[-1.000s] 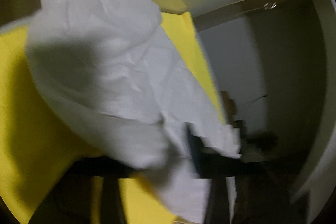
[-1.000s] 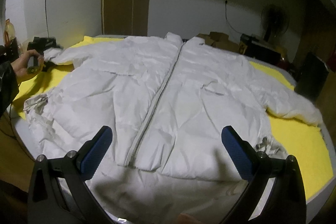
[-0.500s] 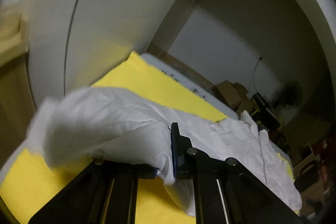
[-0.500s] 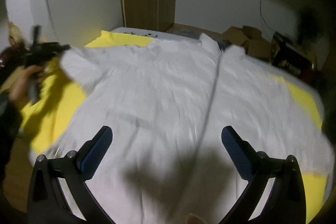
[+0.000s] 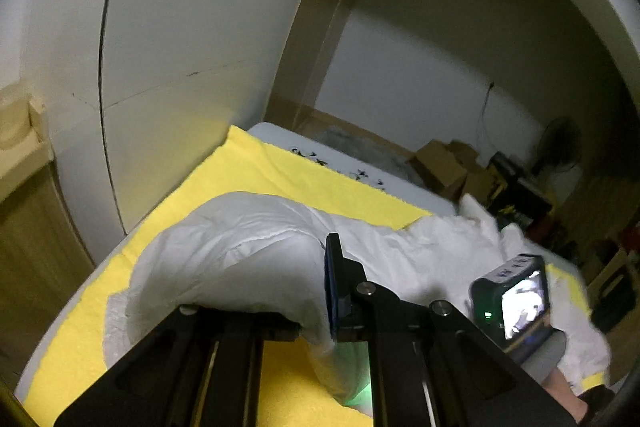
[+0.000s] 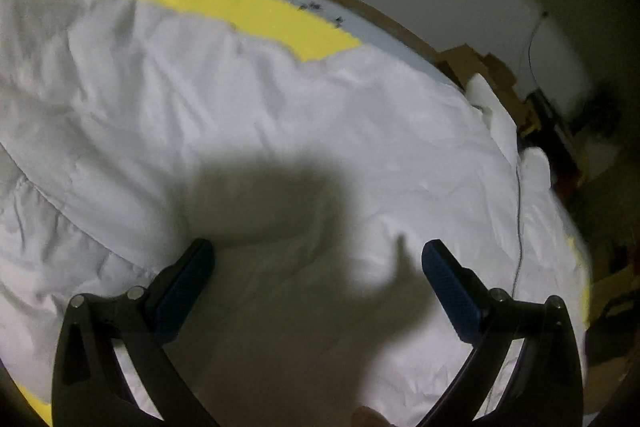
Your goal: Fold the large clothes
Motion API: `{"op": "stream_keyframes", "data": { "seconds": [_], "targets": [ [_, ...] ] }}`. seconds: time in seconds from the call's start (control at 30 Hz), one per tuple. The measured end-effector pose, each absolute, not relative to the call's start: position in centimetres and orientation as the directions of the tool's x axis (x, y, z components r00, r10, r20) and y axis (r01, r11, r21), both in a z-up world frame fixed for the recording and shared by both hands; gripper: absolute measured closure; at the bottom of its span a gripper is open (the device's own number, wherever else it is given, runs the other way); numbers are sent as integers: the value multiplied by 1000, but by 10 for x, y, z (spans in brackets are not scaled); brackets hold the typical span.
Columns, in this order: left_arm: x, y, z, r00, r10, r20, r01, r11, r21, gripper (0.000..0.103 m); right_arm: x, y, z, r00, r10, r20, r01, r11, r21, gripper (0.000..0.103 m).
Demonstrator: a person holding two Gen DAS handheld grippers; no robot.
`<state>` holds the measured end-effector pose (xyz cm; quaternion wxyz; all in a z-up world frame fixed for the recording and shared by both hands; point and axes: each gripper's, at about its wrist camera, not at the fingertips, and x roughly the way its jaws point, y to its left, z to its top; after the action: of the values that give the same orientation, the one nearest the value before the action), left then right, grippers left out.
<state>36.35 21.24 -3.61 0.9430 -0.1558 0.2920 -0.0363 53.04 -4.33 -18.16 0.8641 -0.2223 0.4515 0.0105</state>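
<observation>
With the left gripper clamped on the puffy white sleeve and the right gripper spread apart over the jacket, the slick fabric at 9 o'clock risked slipping free.

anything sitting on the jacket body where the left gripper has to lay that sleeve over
Nothing visible. The left gripper grips the sleeve; the jacket front lies bare under the open right gripper, which hovers over that area and may need to move.
</observation>
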Motion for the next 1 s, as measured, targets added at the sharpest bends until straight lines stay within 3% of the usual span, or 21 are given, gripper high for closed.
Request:
{"op": "stream_keyframes", "data": {
  "seconds": [0.17,0.33,0.53,0.63,0.8,0.9,1.0],
  "targets": [
    [363,195,-24,845,-122,-521,-29,962,-273,95,490,-82,-157,652,-185,-735,-94,943,-321,0],
    [368,153,1,863,-116,-492,-21,964,-263,95,432,-162,-123,691,-79,-719,-42,988,-148,0],
    [375,26,16,845,-236,-480,146,965,-217,95,336,-302,-100,740,-71,-669,122,992,29,0],
    [366,-52,-7,801,-290,-524,243,957,-158,95,285,-364,-104,747,-153,-647,237,970,45,0],
    [358,-149,-92,645,-291,-706,370,928,-45,95,237,-427,-124,715,-202,-670,331,941,70,0],
    [360,-160,-127,586,-244,-773,374,927,-9,90,219,-443,-132,710,-194,-677,334,939,82,0],
    [360,-149,-139,571,-290,-768,382,922,-64,89,217,-450,-130,727,-179,-663,302,950,74,0]
  ]
}}
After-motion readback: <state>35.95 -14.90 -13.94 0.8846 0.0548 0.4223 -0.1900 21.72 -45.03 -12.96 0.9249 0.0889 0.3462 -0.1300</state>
